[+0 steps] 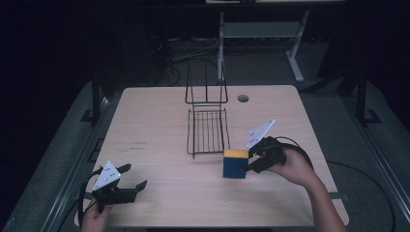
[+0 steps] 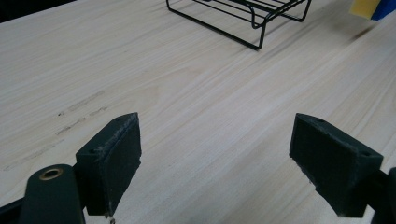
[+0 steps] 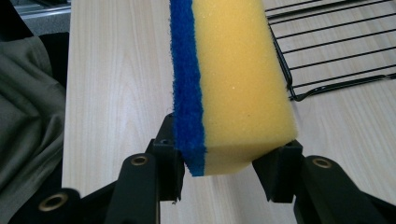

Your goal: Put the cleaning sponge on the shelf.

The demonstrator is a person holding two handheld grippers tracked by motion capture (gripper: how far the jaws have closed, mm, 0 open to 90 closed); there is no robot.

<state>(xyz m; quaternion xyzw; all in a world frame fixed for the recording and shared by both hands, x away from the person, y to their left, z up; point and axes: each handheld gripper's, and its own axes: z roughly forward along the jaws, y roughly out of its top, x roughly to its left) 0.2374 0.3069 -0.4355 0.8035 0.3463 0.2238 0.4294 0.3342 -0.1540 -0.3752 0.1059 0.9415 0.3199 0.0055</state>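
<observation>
On my bench: right claw [image 1: 247,163] clamped on a yellow-and-blue sponge [image 1: 234,164] held on edge just above the table [image 1: 159,198], a black wire rack [image 1: 208,129] just beyond it; left claw [image 1: 133,180] gaping wide over bare wood, well apart from both.

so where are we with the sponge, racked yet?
Not yet. Done: the right gripper has the sponge clamped between its jaws. In hand: sponge held just beside the wire rack's front corner. Left: getting it onto the rack, if that's the goal. Left gripper is open over bare table.
</observation>
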